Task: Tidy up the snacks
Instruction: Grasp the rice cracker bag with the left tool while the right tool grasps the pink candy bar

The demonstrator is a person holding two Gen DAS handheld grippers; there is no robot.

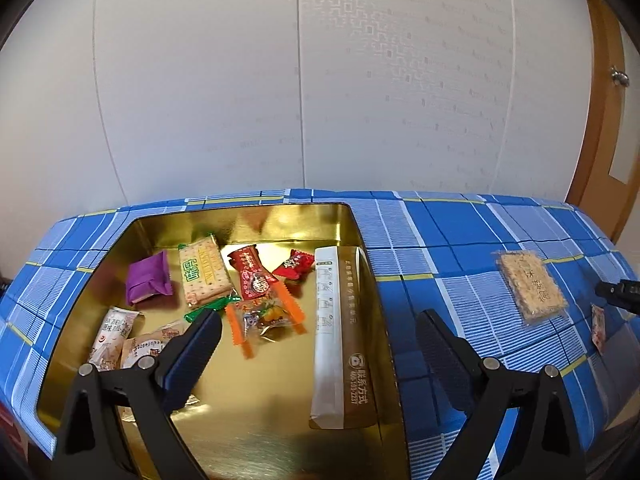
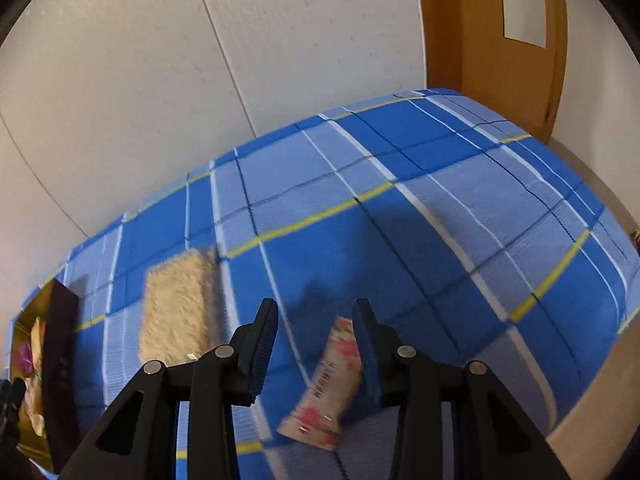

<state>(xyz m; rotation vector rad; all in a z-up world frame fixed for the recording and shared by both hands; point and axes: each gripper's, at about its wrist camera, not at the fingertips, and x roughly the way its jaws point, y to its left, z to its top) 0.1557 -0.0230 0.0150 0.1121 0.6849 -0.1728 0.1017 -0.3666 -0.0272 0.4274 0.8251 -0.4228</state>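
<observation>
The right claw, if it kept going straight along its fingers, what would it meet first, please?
Most likely the floral snack packet lying on the blue checked cloth; it sits between the right claw fingers, nearer one. The blur leaves depth uncertain.

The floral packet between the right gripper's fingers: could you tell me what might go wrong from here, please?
1. The floral packet lies slanted against one finger of the right gripper, not centred, so closing may pinch only an edge and let it slip.
2. The gold tin is crowded with snacks, and the long white pouch leans on its right wall; a packet dropped there could topple it.
3. The rice cracker lying nearby could get nudged.
</observation>
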